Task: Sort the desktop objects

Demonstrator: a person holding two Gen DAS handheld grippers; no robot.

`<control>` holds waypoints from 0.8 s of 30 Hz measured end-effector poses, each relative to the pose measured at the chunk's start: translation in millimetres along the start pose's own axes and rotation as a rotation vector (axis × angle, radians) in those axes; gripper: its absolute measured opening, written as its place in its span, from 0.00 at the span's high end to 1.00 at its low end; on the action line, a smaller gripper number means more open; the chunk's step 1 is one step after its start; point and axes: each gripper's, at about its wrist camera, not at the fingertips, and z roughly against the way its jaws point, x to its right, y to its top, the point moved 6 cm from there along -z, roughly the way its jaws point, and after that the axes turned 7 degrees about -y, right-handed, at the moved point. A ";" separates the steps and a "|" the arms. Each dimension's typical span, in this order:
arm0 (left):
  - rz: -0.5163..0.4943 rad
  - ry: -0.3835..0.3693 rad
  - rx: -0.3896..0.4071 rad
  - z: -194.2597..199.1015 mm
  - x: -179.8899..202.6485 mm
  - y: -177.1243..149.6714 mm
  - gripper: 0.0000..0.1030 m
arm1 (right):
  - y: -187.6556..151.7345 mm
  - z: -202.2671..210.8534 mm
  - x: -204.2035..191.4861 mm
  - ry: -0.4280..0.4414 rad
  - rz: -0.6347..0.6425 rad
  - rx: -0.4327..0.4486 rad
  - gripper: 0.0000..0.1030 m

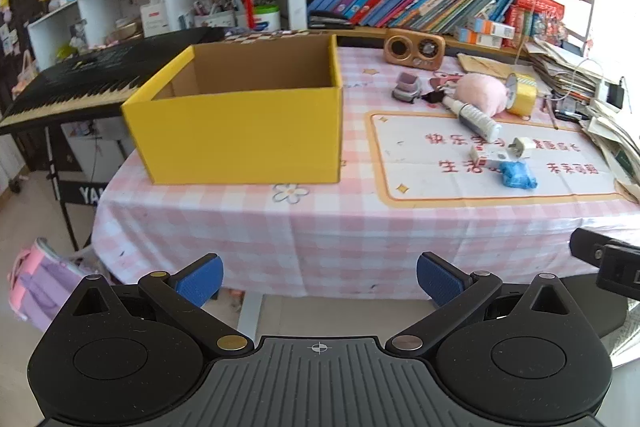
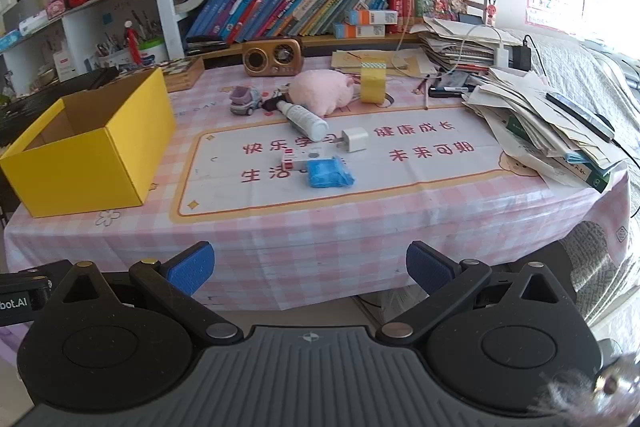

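Both my left tongs (image 1: 319, 277) and right tongs (image 2: 310, 265) hang spread apart, empty, short of the bench (image 2: 320, 223). On its pink cloth: blue packet (image 2: 329, 171), charger (image 2: 354, 139), spray bottle (image 2: 303, 118), plush (image 2: 322, 91), tape (image 2: 373, 82); yellow box (image 1: 240, 125) left, its floor partly hidden. Bookshelves (image 2: 296, 7) behind.

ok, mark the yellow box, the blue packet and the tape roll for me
yellow box (image 1: 240, 141): left wrist view, on its front wall.
blue packet (image 2: 330, 171): right wrist view, middle of its top face.
tape roll (image 2: 373, 87): right wrist view, on its outer yellow band.
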 end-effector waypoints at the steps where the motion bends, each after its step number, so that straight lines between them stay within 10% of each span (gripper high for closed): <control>1: -0.005 -0.006 0.007 -0.6 2.3 1.6 0.00 | 0.7 -2.1 1.9 -0.002 -0.002 -0.004 0.00; 24: 0.026 -0.155 -0.002 -51.2 56.5 29.7 0.00 | 25.4 -55.2 51.4 -0.064 -0.031 -0.023 0.00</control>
